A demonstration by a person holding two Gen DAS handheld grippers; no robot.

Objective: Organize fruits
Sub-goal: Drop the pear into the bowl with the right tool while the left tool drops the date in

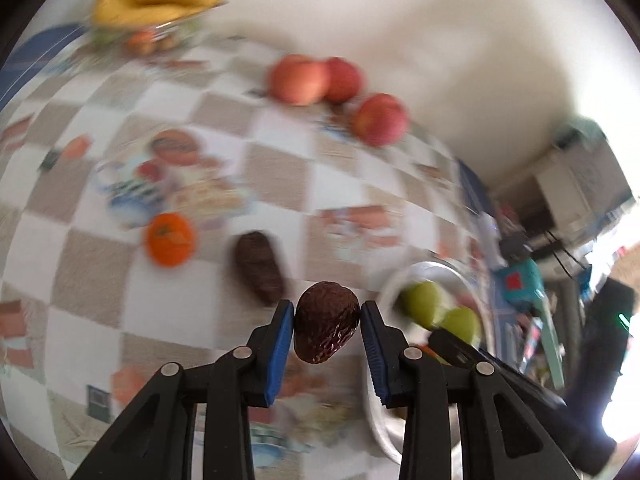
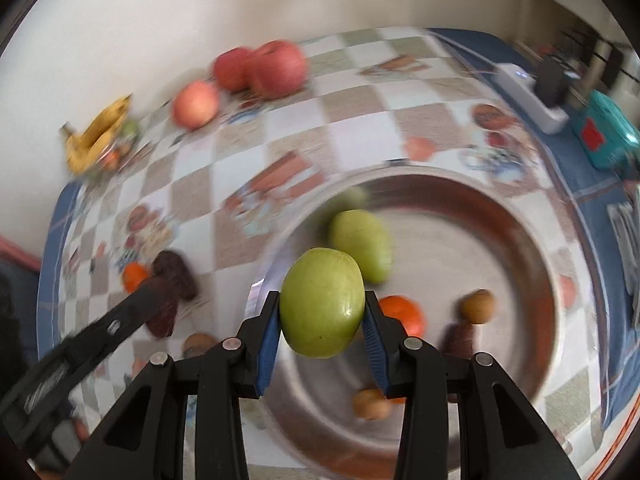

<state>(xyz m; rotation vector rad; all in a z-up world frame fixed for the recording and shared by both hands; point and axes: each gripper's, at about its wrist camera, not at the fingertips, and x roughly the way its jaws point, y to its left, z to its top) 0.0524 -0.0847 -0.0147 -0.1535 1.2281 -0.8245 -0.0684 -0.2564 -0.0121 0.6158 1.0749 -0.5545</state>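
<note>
Fruit is held in both grippers at once. In the right gripper (image 2: 322, 328) a green fruit (image 2: 322, 302) is clamped between the blue fingers (image 2: 267, 340), apparently above the near rim of the metal bowl (image 2: 520, 240), probably for dropping in beside the green one (image 2: 362, 246), orange (image 2: 404, 314) and small brown fruits already there. The left gripper (image 1: 327, 328) is closed on a dark wrinkled fruit (image 1: 326, 322) above the table (image 1: 280, 168). Farther off, another dark fruit (image 1: 258, 266), an orange (image 1: 170, 238), red apples (image 1: 316, 80) and bananas (image 1: 156, 2) lie unsorted.

Dark brown wrinkled fruit (image 1: 326, 322); pale green fruit (image 2: 322, 302); 3 red apples (image 1: 316, 79); yellow bananas (image 1: 154, 2); beige-and-white checked worktop cloth (image 1: 224, 120).
</note>
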